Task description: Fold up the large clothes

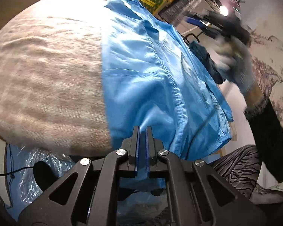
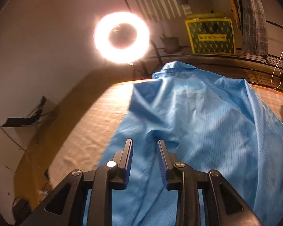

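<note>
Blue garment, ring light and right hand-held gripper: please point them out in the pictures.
blue garment (image 2: 207, 131), right wrist view, on its smooth middle panel.
ring light (image 2: 121, 37), right wrist view, on its dark centre.
right hand-held gripper (image 2: 144, 143), right wrist view, midway between its fingertips.

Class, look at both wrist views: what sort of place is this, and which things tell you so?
Probably a room in a home, perhaps a bedroom. A shiny light-blue garment lies spread on a beige cloth-covered surface that looks like a bed, a glowing ring lamp stands behind it, and a yellow-and-green patterned box sits on a shelf.
</note>
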Tool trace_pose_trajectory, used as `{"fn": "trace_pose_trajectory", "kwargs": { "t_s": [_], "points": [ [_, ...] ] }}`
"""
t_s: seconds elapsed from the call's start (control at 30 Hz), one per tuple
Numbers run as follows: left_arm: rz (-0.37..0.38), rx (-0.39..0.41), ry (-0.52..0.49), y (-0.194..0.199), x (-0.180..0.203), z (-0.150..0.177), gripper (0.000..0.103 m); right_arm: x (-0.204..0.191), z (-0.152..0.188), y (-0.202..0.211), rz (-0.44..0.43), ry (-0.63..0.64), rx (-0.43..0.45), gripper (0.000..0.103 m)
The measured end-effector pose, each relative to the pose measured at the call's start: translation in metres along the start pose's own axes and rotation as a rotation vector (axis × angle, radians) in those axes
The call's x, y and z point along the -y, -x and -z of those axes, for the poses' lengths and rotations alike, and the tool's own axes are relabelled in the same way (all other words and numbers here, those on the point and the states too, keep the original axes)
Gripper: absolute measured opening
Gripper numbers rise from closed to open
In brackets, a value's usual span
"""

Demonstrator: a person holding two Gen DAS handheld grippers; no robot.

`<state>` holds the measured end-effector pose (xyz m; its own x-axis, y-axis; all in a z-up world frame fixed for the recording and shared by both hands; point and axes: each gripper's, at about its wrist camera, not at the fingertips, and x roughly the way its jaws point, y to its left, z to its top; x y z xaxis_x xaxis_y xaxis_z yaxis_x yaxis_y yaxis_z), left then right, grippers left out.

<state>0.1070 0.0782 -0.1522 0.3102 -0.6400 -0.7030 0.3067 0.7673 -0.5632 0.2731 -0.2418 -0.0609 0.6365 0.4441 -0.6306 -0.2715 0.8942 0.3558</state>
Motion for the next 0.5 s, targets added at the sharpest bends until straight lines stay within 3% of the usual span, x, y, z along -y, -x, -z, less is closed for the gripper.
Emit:
{"fn": "trace_pose_trajectory", "kwargs": {
  "t_s": [0.17,0.27,0.4,0.5],
  "points": [
    [0.070,-0.014,0.077,-0.001,-0.018,0.009,0.002,-0.034,0.043,0.061,-0.065,0.026,0.002,0.028],
    [0.081,-0.052,0.055,-0.010,-0.014,0.017,0.002,-0.053,0.082,0.083,-0.112,0.022,-0.039,0.028],
    [0.069,-0.150,0.005,-0.034,-0.004,0.039,0.002,-0.070,0.142,0.086,-0.148,-0.005,-0.122,0.030],
    [0.003,-0.240,-0.082,-0.051,0.008,0.060,0.002,-0.079,0.183,0.068,-0.135,-0.012,-0.196,0.030]
  ]
}}
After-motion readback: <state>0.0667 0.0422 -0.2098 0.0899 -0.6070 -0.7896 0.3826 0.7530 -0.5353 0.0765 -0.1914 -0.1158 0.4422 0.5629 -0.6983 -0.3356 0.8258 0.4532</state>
